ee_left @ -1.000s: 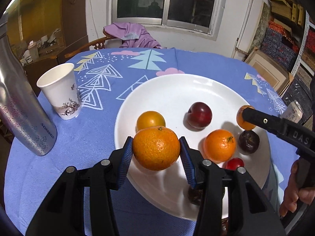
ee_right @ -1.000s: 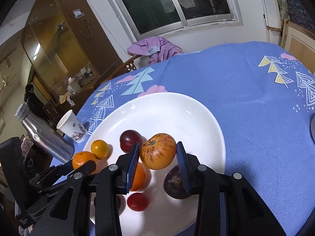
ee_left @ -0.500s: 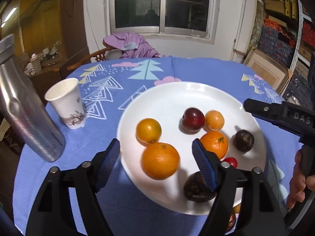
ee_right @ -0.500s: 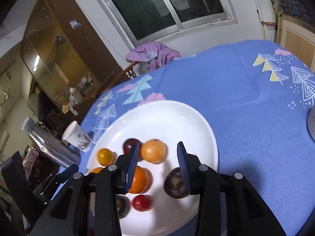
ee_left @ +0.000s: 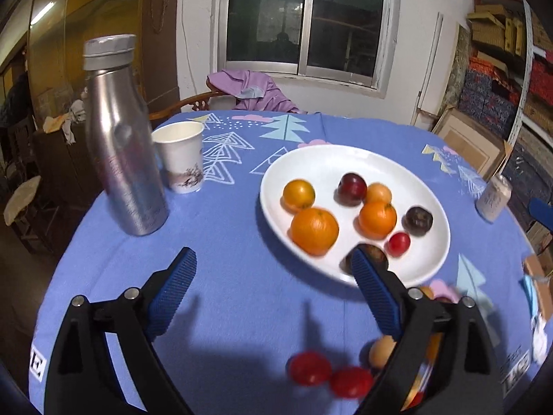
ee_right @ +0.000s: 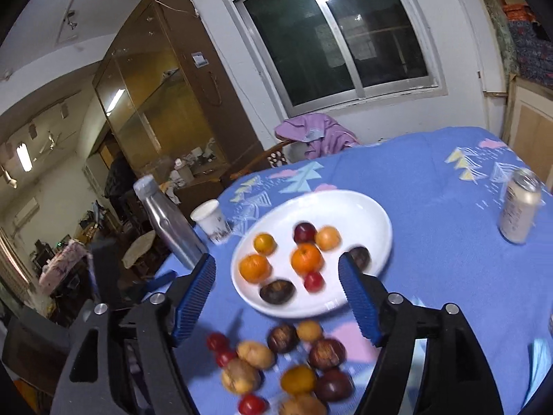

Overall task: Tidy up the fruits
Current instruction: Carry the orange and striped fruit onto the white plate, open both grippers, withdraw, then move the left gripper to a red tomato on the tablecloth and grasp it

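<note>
Both my left tongs and right tongs hang wide open and empty above the tabletop's near edge, between the white plate of sorted fruit and the loose fruit pile awaiting pickup.

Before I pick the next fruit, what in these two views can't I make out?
- Loose fruit pile: right wrist view motion-blurred, so types are uncertain; bottom edge crops the nearest.
- Same pile, left wrist view: mostly hidden behind the left gripper finger.
- Dark fruit at the white plate near rim: partly covered by that fingertip.
- Can label: too small.
</note>
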Available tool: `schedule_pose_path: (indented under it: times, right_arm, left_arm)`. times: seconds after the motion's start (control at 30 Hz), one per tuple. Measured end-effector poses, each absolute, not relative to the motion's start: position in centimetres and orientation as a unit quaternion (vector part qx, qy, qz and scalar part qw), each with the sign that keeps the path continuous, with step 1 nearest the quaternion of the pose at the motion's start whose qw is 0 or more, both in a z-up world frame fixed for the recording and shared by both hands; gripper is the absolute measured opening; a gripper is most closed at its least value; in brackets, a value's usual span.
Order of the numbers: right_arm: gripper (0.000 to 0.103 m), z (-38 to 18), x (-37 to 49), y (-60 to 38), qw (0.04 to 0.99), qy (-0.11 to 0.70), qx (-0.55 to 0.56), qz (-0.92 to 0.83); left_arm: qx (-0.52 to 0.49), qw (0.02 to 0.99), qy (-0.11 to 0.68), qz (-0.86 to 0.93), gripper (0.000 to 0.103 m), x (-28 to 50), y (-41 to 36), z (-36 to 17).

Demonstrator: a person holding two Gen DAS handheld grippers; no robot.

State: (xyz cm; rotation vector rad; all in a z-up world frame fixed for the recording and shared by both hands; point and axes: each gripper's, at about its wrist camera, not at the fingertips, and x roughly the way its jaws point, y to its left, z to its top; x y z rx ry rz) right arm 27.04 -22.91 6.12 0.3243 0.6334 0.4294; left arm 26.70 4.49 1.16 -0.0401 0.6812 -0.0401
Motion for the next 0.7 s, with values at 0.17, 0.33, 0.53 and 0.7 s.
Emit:
schedule_pose_path:
  times: [0.17,0.33,0.53,0.7]
  right_arm:
    - [0.08,1.4,23.7,-26.0,0.909,0.341,0.169,0.169]
    - [0.08,-0.2,23.6,-29.0,0.892,0.353,0.24,0.149]
    - [0.085,-0.6,23.5,-29.0,0.886,0.362,0.249,0.149]
    - [0.089,-0.4,23.4,-28.4,0.885,0.366,0.243,0.154]
  left_arm:
    - [-0.032,0.939,0.341,-0.006,0.095,22.3,5.9,-0.6]
    - [-0.046,0.932,0.359,-0.004,0.095,20.0,7.1,-2.3]
    - [-0.027,0.925,0.378,-0.015,0.096,20.2,6.2,-3.3]
    - [0.014,0.92,0.39,-0.019,0.096,20.8,4.4,-4.0]
